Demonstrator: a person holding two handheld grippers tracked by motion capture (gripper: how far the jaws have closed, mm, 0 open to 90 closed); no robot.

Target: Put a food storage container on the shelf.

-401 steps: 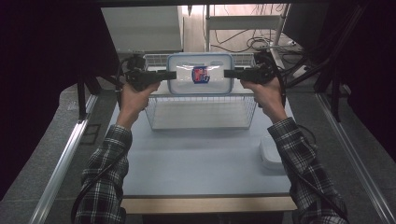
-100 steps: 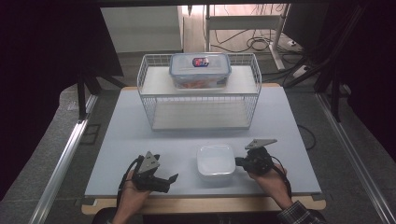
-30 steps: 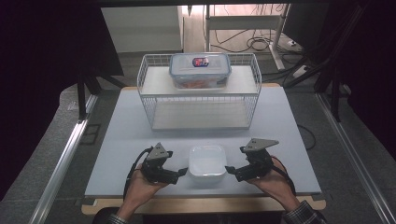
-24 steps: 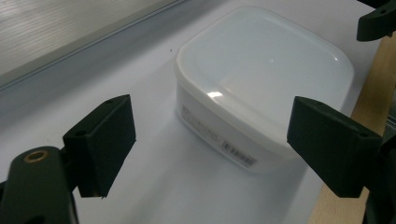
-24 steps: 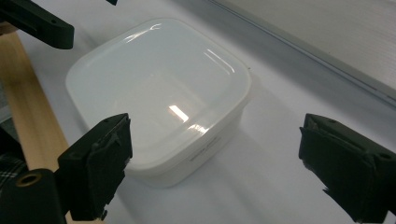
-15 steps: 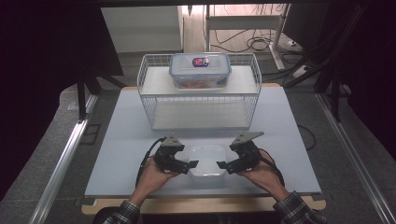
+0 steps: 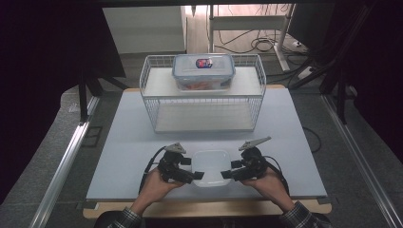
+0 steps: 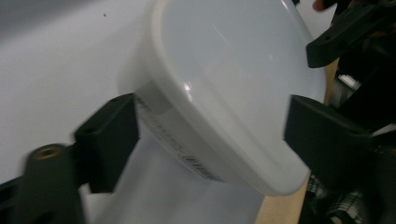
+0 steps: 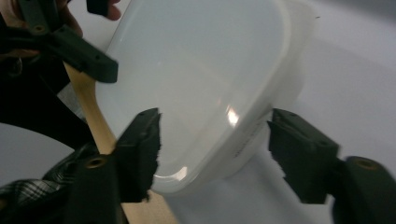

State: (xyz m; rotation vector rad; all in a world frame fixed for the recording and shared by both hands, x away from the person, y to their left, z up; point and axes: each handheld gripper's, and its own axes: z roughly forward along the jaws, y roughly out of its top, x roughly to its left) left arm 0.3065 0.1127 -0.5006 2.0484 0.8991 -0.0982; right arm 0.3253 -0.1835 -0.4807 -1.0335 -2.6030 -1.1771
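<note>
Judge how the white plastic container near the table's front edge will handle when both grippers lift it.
The white container looks thin-walled and empty, so probably light. Its glossy, rounded walls may slip between the pads. Gripped at opposite ends by the left gripper and right gripper, it might flex slightly.

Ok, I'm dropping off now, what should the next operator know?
Left tool: jaws have just been closing around the left end of the white tub; firm grip not confirmed.
Right tool: same at its right end.
Tub lies at the near edge of the table; lidded box sits on the wire rack.
Left: probably clamp, lift the tub toward the rack.
</note>
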